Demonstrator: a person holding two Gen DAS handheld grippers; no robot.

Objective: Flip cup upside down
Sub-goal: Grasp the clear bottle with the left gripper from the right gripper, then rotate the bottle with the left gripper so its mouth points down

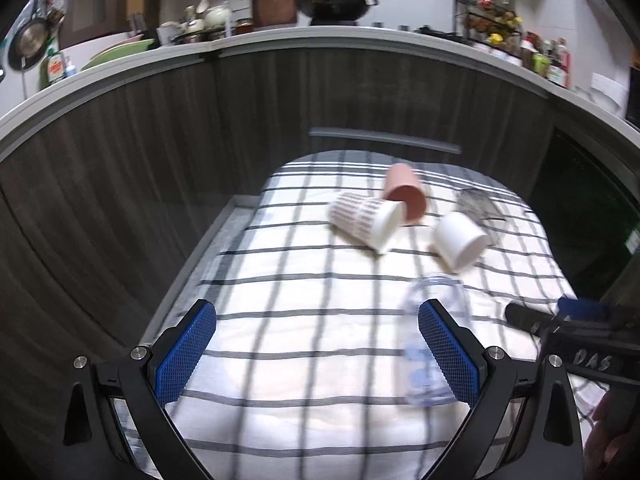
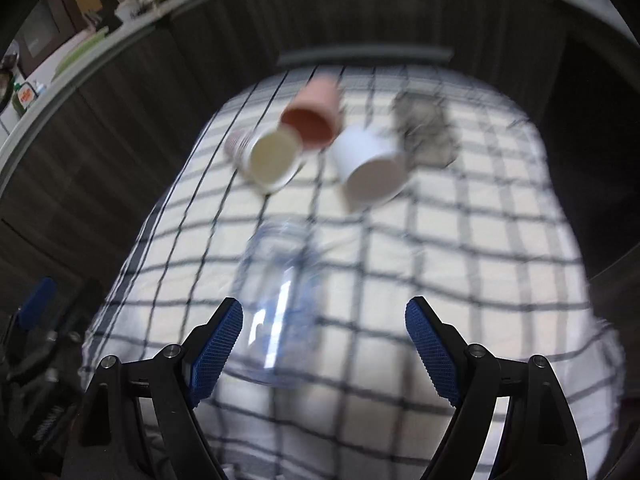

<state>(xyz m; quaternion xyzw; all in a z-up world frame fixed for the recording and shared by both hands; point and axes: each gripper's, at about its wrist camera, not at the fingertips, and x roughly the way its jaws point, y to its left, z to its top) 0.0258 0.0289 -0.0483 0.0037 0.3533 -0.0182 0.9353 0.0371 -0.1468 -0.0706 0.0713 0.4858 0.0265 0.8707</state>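
Several cups lie on their sides on a checked cloth (image 1: 280,280). A clear glass cup (image 1: 432,340) lies nearest, partly behind my left gripper's right finger; in the right wrist view the clear cup (image 2: 280,304) lies just ahead of my right gripper's left finger. Farther back lie a patterned white cup (image 1: 366,218), a pink cup (image 1: 404,194) and a plain white cup (image 1: 460,240); all three also show in the right wrist view, the patterned cup (image 2: 272,158), the pink cup (image 2: 314,116) and the white cup (image 2: 370,162). My left gripper (image 1: 318,354) is open and empty. My right gripper (image 2: 324,348) is open and empty.
A crumpled grey thing (image 1: 478,206) lies behind the white cup. Dark wood cabinet fronts (image 1: 160,140) rise behind the cloth, with a cluttered kitchen counter (image 1: 320,32) above. The right gripper's body (image 1: 576,336) shows at the right of the left wrist view.
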